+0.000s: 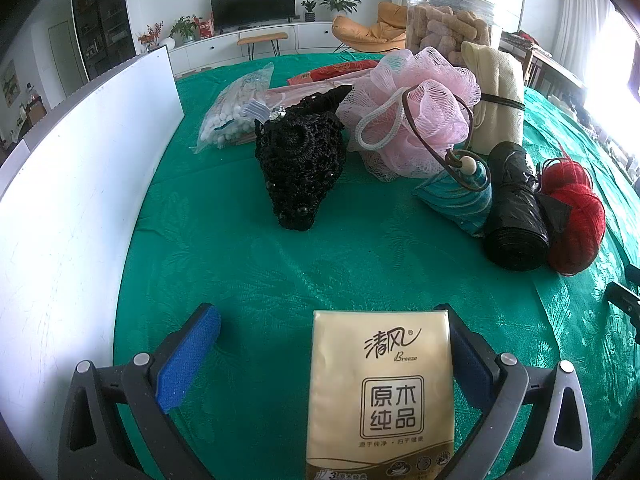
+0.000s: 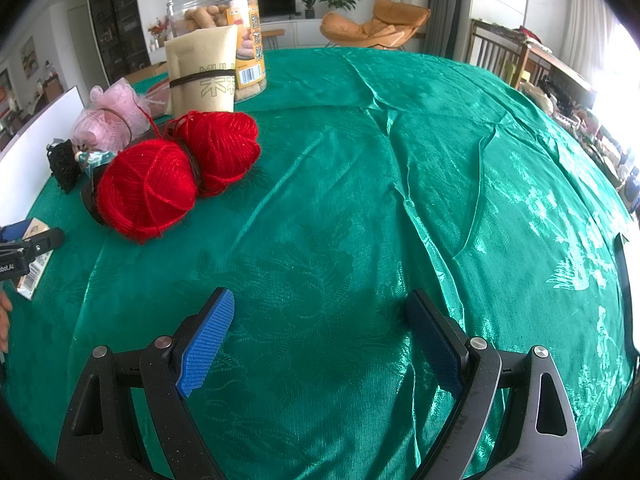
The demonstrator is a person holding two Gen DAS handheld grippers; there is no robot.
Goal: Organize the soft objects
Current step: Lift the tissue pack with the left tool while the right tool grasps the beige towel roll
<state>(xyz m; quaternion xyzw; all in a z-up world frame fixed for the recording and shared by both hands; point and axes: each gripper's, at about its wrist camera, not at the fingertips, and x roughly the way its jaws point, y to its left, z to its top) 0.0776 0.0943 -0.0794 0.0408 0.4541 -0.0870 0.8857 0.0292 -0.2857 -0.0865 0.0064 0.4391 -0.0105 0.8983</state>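
My left gripper is open, and a beige tissue pack lies between its fingers against the right pad, on the green cloth. Ahead lie a black crocheted piece, a pink mesh sponge, a teal pouch, a black bag roll and red yarn. My right gripper is open and empty above bare cloth. The red yarn lies ahead to its left, with the pink sponge behind it. The left gripper shows at the left edge.
A white board stands along the left. A bag of white pellets, a cream rolled cloth and a clear biscuit jar stand at the back. The green cloth is wrinkled toward the right.
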